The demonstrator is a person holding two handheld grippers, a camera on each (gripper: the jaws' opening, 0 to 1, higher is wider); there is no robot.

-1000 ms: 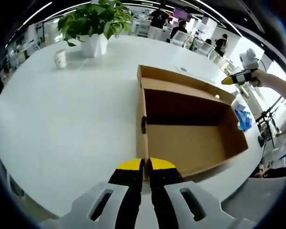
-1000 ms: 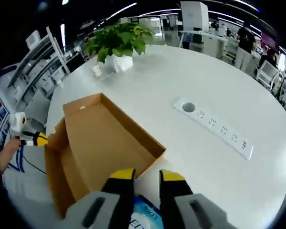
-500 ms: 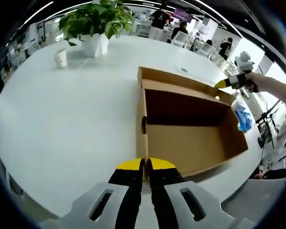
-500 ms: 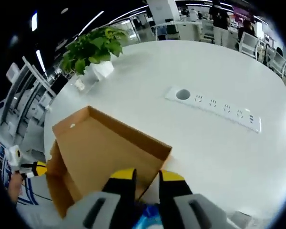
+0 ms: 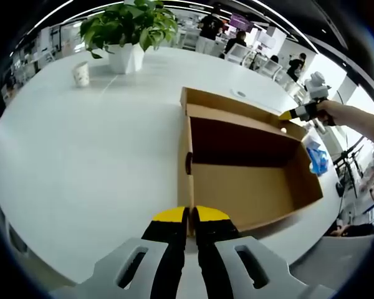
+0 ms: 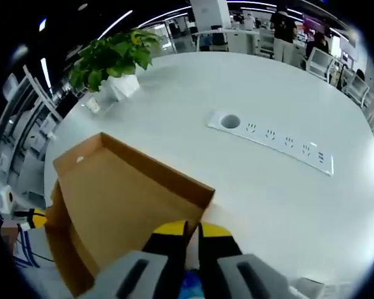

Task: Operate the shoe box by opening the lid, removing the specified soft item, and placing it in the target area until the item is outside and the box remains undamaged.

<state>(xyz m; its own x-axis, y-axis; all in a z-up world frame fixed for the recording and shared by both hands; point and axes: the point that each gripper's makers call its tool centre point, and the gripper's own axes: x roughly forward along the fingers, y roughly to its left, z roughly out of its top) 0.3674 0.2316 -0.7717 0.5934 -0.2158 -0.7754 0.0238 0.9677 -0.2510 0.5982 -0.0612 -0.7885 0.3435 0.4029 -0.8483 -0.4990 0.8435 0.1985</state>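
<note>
In the left gripper view, my left tool is pinched tight on the near wall of the open brown box. The box sits close to the near edge of the white worktop, and it looks bare inside. There is lots of open room to its left, out to a plant and a paper cup. My right tool comes in past the far corner, with a blue packet below it.

In the right gripper view, my right tool is almost closed, with something blue showing between its sides; I cannot read any writing. A power strip lies well apart from the box.
</note>
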